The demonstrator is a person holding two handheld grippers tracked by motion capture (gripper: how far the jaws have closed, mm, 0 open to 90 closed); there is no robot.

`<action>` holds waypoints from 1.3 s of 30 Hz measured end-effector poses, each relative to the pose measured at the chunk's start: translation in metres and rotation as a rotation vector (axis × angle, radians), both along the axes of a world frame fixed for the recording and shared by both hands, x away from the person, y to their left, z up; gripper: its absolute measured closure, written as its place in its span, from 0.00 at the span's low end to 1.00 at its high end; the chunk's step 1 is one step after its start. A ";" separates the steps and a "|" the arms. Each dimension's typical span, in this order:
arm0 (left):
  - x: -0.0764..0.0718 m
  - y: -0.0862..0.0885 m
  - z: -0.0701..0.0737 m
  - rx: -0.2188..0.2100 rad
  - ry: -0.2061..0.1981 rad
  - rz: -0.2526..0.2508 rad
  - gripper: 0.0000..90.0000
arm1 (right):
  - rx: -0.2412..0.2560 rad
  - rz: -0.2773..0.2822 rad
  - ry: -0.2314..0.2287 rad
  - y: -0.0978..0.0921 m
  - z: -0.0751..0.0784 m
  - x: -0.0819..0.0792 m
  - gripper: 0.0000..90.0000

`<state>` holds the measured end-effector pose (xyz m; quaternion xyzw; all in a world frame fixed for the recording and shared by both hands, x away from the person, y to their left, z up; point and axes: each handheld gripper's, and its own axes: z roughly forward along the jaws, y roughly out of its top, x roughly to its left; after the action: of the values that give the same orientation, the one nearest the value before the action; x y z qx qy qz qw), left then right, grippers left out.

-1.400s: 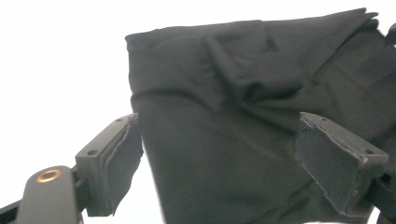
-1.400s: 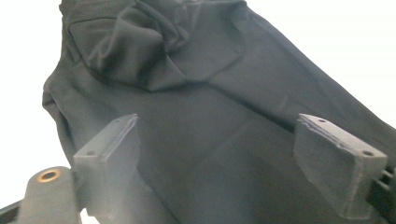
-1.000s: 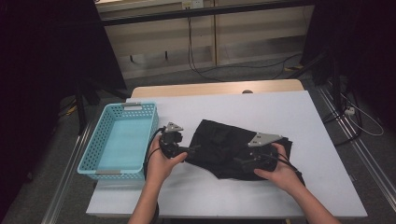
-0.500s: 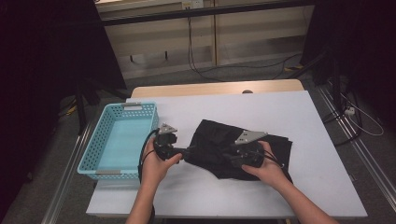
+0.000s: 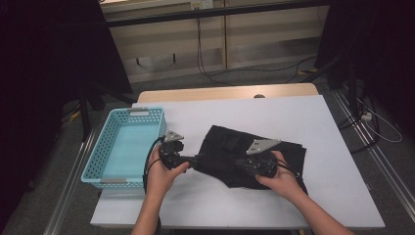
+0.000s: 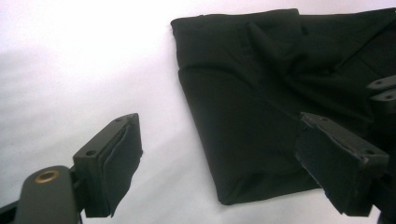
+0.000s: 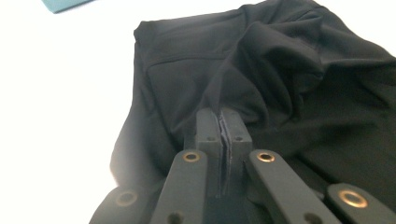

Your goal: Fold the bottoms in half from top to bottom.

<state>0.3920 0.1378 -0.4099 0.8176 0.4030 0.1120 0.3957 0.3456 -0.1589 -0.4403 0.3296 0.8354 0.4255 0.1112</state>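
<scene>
Basket [image 5: 125,147]: a light-blue perforated basket is set at the left edge of the table [image 5: 342,161], with nothing seen in it; it lies just left of the left gripper and apart from the cloth.

Left gripper [image 5: 188,160]: it is held low over the table between the basket and the cloth. In the left gripper view its fingers [image 6: 114,163] are spread wide with nothing between them, and the cloth's near-left corner lies between and just beyond them.

Garment [image 5: 244,154]: a black garment, partly folded and rumpled, is laid flat on the white table, right of centre and toward the near side. A seam and a raised fold can be made out in the gripper views; which kind of garment it is cannot be told.

Right gripper [image 5: 247,165]: it rests on the near part of the garment. In the right gripper view its fingers [image 7: 208,133] are closed together on a pinched ridge of the black fabric.

Step in hand: folding or gathering of the garment is judged to be under way, with one side gripped and the other not yet taken.

Next move: the left fingers would need to be brought onto the near-left edge and closed over it.

In the way: nothing is seen between gripper and cloth; the basket's wall is close beside the left hand [image 5: 164,174], and a flat edge may be hard to catch.
</scene>
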 end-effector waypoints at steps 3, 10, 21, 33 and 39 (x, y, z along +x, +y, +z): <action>0.001 0.000 0.001 -0.004 -0.009 0.005 0.17 | 0.007 -0.020 0.002 -0.011 0.004 -0.008 0.96; 0.000 -0.002 0.002 -0.005 -0.010 0.004 0.17 | -0.023 -0.114 -0.016 -0.036 0.005 -0.012 0.73; 0.001 0.001 0.000 -0.005 0.002 0.012 0.17 | -0.058 -0.218 -0.058 -0.028 0.008 0.030 0.57; 0.002 0.000 -0.003 -0.013 0.008 0.005 0.17 | -0.070 -0.181 -0.078 -0.014 0.001 0.051 0.99; 0.003 -0.003 -0.003 -0.003 0.011 0.000 0.18 | -0.081 -0.235 -0.097 -0.023 0.003 0.066 0.87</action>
<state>0.3954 0.1352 -0.4134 0.8175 0.4055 0.1067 0.3947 0.4114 -0.1815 -0.4371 0.3997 0.8011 0.3908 0.2136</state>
